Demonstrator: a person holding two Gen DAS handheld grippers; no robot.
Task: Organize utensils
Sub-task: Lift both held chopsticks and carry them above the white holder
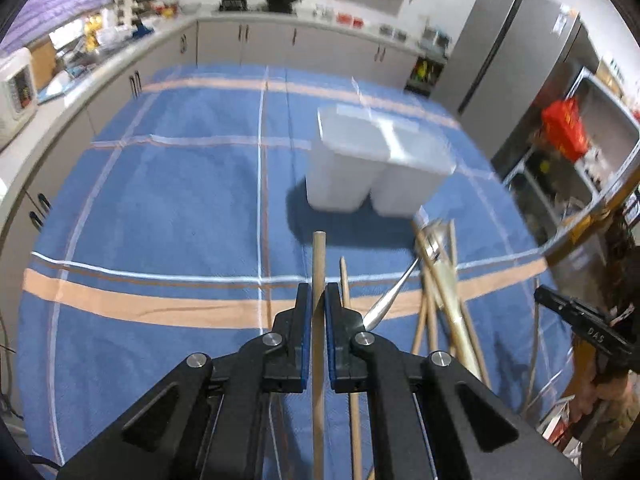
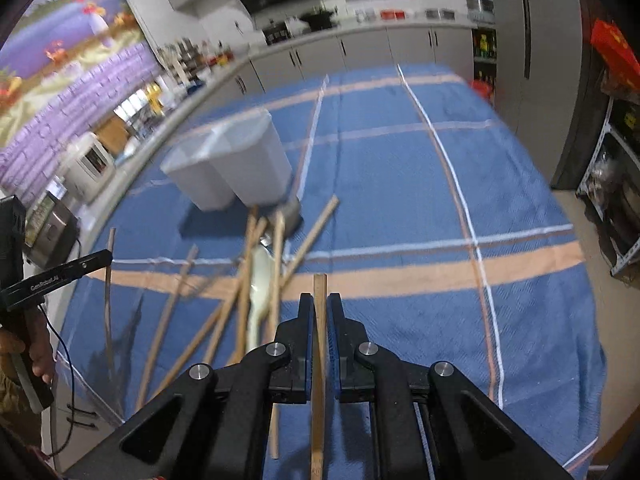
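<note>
Kitchen cabinets ring our bench (image 1: 160, 208), draped in a blue plaid cloth, and we see the white two-bin container (image 1: 376, 160) standing toward its far side. Just in front of it lies the jumbled pile of wooden chopsticks (image 2: 240, 300) with a metal spoon (image 1: 400, 284) mixed in. Our left claw (image 1: 318, 304) pinches one round wooden chopstick (image 1: 319, 256); our right claw (image 2: 320, 312) clamps a flat wooden stick (image 2: 320, 292).
</note>
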